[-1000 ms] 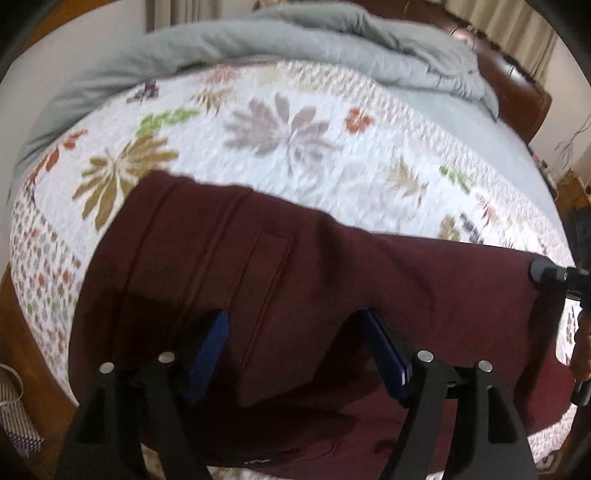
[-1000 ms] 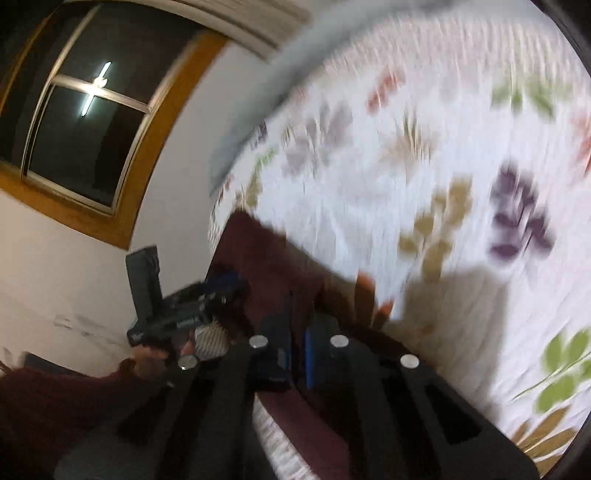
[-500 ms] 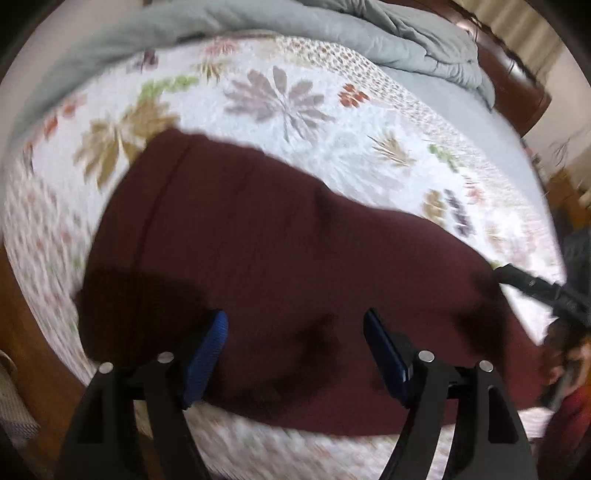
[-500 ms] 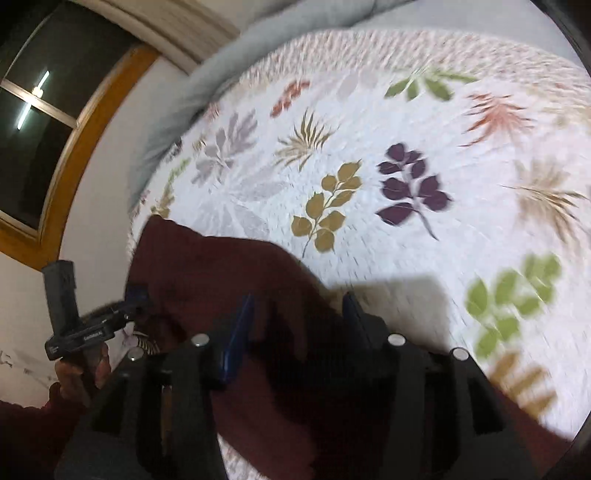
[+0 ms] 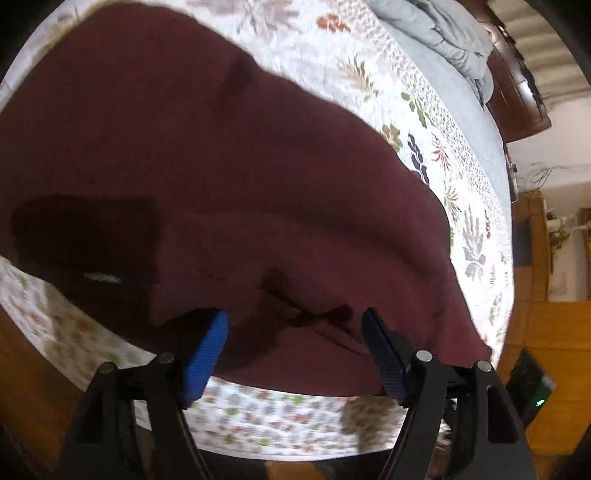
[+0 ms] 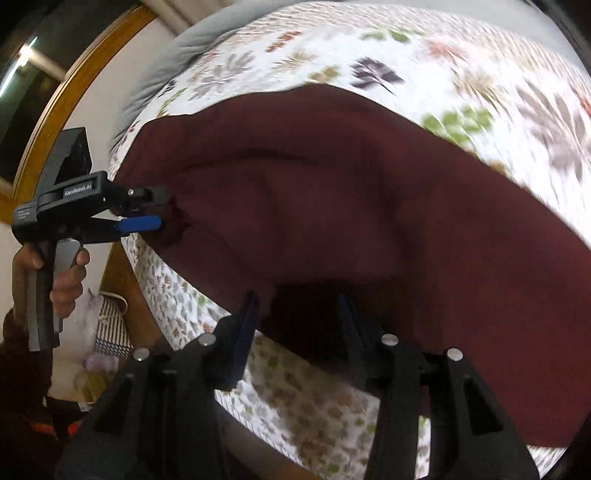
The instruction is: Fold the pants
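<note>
Dark maroon pants [image 5: 229, 177] lie spread on a bed with a white leaf-patterned quilt [image 5: 369, 66]. A drawstring [image 5: 306, 314] lies on the cloth near the bed's front edge. My left gripper [image 5: 293, 332] is open, its blue pads just above the pants' near edge by the drawstring. In the right wrist view the pants [image 6: 351, 192] fill the middle and my right gripper [image 6: 297, 310] is open over their near edge. The left gripper [image 6: 155, 208] also shows there, at the pants' left end, held by a hand.
A grey duvet [image 5: 443, 33] is bunched at the far end of the bed by a dark wooden headboard [image 5: 517, 92]. The quilt [image 6: 295, 398] hangs over the bed's front side. A striped bag [image 6: 110, 325] stands on the floor at left. A window frame [image 6: 66, 96] is behind.
The right gripper opened and let go of the pants. Both grippers came lower and closer to the pants' near edge; the pants now lie flatter, with the drawstring showing.
</note>
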